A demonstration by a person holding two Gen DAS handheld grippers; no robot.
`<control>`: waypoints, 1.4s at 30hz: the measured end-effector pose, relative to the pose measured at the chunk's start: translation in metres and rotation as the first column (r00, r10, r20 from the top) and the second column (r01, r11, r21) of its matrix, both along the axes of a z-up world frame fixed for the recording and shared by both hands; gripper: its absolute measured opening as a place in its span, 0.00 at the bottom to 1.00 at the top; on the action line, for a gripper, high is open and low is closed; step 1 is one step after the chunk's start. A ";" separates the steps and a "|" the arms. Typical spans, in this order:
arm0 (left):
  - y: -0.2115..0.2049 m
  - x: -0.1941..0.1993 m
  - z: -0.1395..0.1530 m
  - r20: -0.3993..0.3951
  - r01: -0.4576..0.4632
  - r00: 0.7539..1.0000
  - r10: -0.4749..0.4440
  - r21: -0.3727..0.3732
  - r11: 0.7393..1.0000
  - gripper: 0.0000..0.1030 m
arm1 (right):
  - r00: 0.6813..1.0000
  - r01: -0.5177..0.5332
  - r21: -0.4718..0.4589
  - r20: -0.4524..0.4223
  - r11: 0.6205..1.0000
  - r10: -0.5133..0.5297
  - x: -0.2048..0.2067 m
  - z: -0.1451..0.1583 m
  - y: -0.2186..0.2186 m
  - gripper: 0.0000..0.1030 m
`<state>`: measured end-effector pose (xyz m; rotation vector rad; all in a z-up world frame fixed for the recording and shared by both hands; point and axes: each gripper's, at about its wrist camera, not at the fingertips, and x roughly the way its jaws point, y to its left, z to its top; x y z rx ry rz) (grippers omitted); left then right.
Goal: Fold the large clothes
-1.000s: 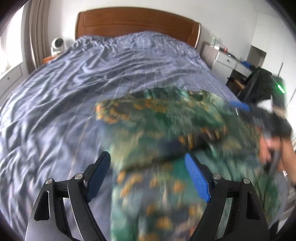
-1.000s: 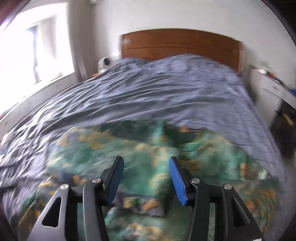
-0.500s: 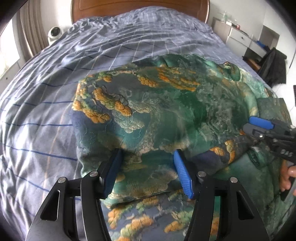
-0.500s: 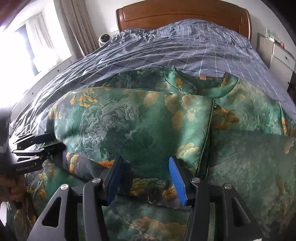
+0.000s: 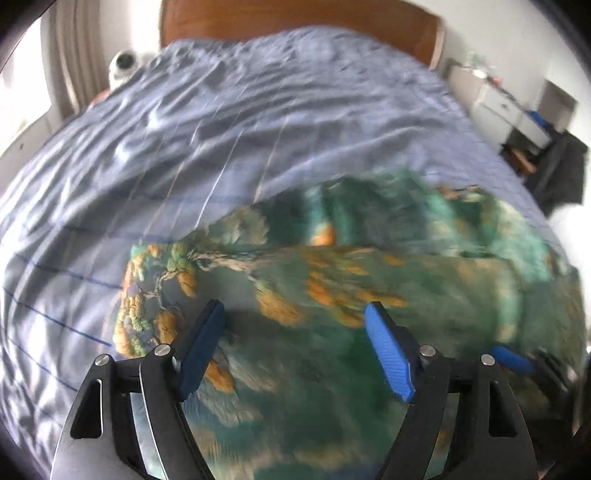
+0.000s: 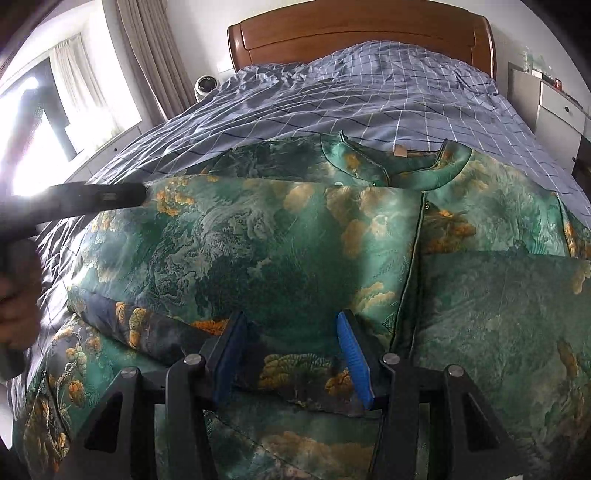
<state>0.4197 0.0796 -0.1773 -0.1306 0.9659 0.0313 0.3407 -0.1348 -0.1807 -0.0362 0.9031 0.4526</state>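
— Green brocade garment (image 6: 295, 251) is lying across the foot half of the bed (image 6: 369, 96) now, collar toward the headboard (image 6: 362, 33). Half a second back my left hand-held gripper (image 5: 295, 347) was pinching the folded hem; it has since let go and pulled up and back, fingers spread wide with nothing between them.

— And your right one?

— My right hand-held gripper (image 6: 291, 354) hasn't shifted: its blue pads straddle the dark folded edge on the side of the garment farthest from the headboard. I cannot tell whether they are actually nipping the cloth or merely resting around it.

— So what does that mean for the fold?

— I judge the bottom panel is laid up over the body and this fold is set. The left view is blurred, so that hand is moving, probably toward a sleeve or side edge
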 end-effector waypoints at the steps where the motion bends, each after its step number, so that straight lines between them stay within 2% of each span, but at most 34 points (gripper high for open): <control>1: 0.002 0.004 -0.011 -0.017 -0.003 1.000 0.003 0.002 1.000 0.78 | 1.000 0.001 0.002 0.003 1.000 -0.001 0.000 0.000 0.000 0.50; 5: -0.003 -0.001 -0.029 0.004 0.043 0.999 -0.044 0.049 0.998 0.82 | 1.000 0.000 -0.003 0.014 1.000 0.000 -0.002 -0.002 0.000 0.50; 9: -0.006 -0.012 -0.022 -0.004 0.049 0.999 -0.048 0.054 0.997 0.84 | 1.000 0.001 0.004 0.019 1.000 -0.001 -0.002 -0.003 0.000 0.50; 13: -0.014 -0.038 -0.012 -0.029 0.108 0.994 -0.106 0.092 0.990 0.90 | 1.000 0.001 -0.004 0.021 1.000 -0.001 -0.001 -0.003 0.001 0.50; 16: -0.023 -0.069 -0.004 -0.046 0.170 0.985 -0.165 0.143 0.975 0.91 | 1.000 0.000 -0.020 0.017 1.000 0.001 -0.001 -0.003 0.002 0.50; 21: -0.019 -0.142 0.016 -0.022 0.222 0.975 -0.221 0.074 0.972 0.91 | 1.000 -0.003 -0.088 0.011 0.996 0.004 -0.002 0.010 0.010 0.50; 24: -0.015 -0.189 0.028 0.017 0.234 0.971 -0.237 0.109 0.966 0.91 | 1.000 0.003 -0.108 0.014 0.994 -0.001 -0.013 0.028 0.009 0.56; 26: -0.011 -0.216 0.036 0.030 0.233 0.971 -0.238 0.122 0.965 0.91 | 1.000 0.007 -0.107 0.030 0.994 -0.004 -0.027 0.045 0.004 0.64; 29: 0.002 -0.254 0.043 0.041 0.211 0.976 -0.216 0.100 0.972 0.91 | 0.997 0.012 -0.133 0.083 0.991 -0.001 -0.057 0.072 -0.006 0.72; 32: 0.015 -0.279 0.045 0.046 0.180 0.982 -0.184 0.080 0.980 0.91 | 0.993 0.019 -0.151 0.119 0.988 -0.001 -0.092 0.091 -0.025 0.72; 35: 0.024 -0.298 0.044 0.045 0.157 0.986 -0.162 0.096 0.983 0.91 | 0.991 0.048 -0.133 0.127 0.990 -0.031 -0.130 0.102 -0.056 0.72; 37: 0.030 -0.307 0.041 0.035 0.144 0.988 -0.148 0.099 0.985 0.91 | 0.989 0.095 -0.133 0.129 0.987 -0.078 -0.154 0.104 -0.080 0.72; 42: 0.044 -0.321 0.031 0.005 0.108 0.994 -0.109 0.042 0.993 0.91 | 0.969 0.230 -0.131 0.121 0.964 -0.215 -0.206 0.099 -0.137 0.72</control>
